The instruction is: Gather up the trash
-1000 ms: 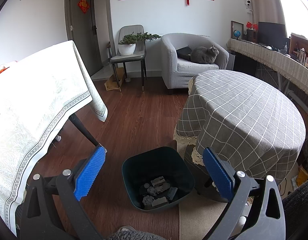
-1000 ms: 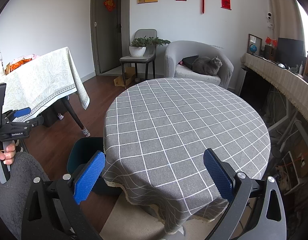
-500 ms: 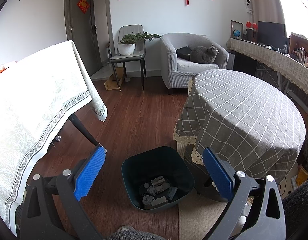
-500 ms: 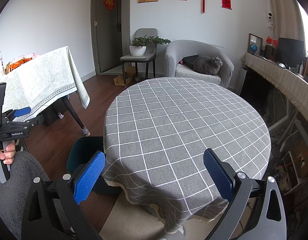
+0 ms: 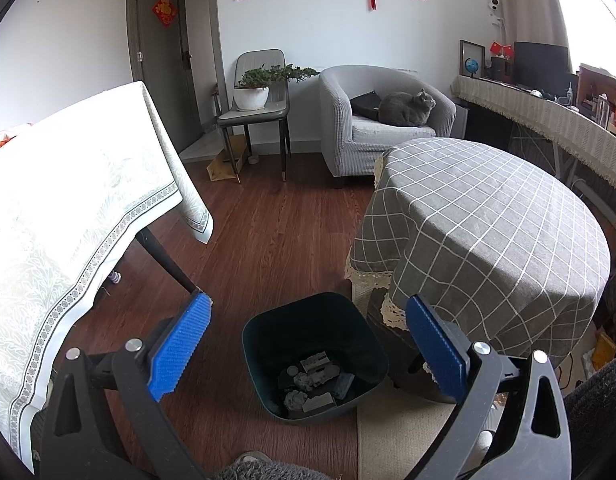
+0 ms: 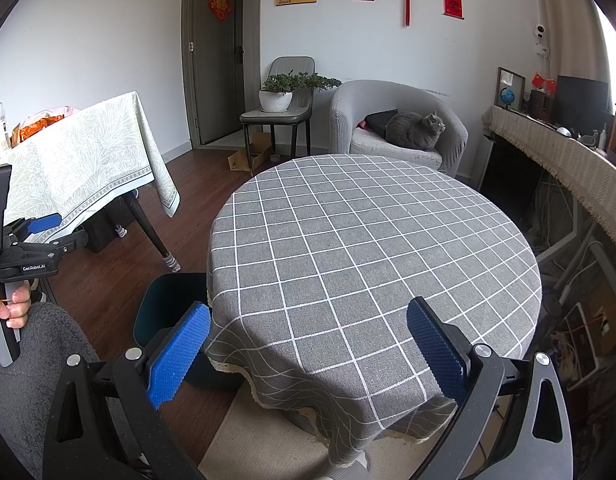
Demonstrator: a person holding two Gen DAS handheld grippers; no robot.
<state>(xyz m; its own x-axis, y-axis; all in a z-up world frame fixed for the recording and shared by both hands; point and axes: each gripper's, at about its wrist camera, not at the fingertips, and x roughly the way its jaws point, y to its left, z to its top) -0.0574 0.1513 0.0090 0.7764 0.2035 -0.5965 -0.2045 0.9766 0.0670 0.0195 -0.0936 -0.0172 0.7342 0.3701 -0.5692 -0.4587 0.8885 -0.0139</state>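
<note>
From the left wrist we see our left gripper, jaws spread, above the dark bin holding crumpled trash. From the right wrist, our right gripper, jaws spread, faces the checked table; the bin's contents are hidden.

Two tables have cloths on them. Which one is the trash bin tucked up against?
The round table with the grey checked cloth. The dark bin sits on the floor right at its edge, while the table with the pale leafy cloth stands apart across bare wooden floor.
</note>
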